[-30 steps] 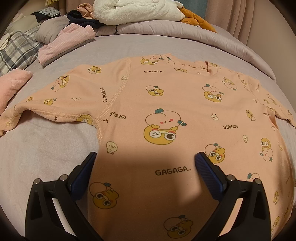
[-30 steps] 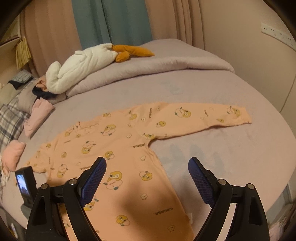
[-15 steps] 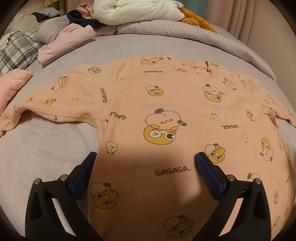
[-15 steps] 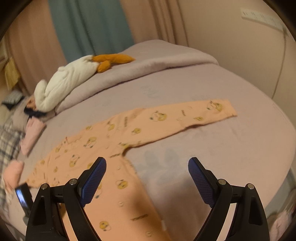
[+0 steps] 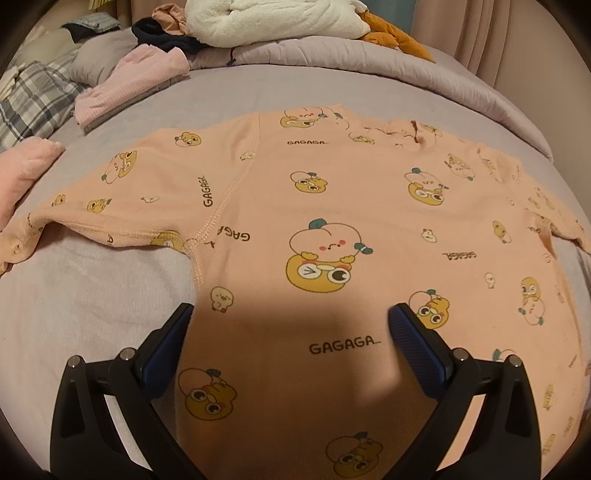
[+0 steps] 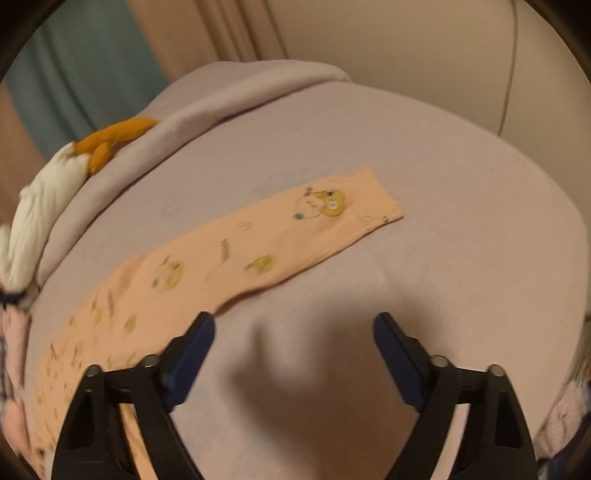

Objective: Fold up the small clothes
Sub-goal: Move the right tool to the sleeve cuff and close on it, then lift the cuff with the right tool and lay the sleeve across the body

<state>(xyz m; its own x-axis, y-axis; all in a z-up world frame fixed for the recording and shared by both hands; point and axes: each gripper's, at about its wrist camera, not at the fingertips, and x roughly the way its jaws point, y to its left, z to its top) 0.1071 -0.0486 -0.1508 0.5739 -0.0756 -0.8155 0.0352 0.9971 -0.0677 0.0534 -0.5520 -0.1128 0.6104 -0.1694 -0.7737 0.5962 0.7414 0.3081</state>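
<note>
A peach long-sleeved top [image 5: 332, 206] printed with cartoon ducks and "GAGAGA" lies spread flat on the bed. My left gripper [image 5: 291, 332] hovers open over its lower body, nothing between the fingers. In the right wrist view one sleeve [image 6: 280, 236] stretches out to the right across the sheet, its cuff at the far end. My right gripper [image 6: 293, 343] hangs above bare sheet just in front of that sleeve; its jaws are closing but still wide apart, with nothing between them.
The bed's grey sheet [image 6: 443, 258] surrounds the top. A rolled grey duvet [image 5: 369, 55] runs along the back, with a white plush blanket [image 5: 277, 18] and an orange garment [image 6: 114, 138] on it. Pink folded clothes [image 5: 129, 85] and plaid fabric [image 5: 29, 107] lie left.
My right gripper swung right and lower, from over the top's body to the outstretched sleeve, rolling as it went; its jaws narrowed a little. The left gripper stayed still.
</note>
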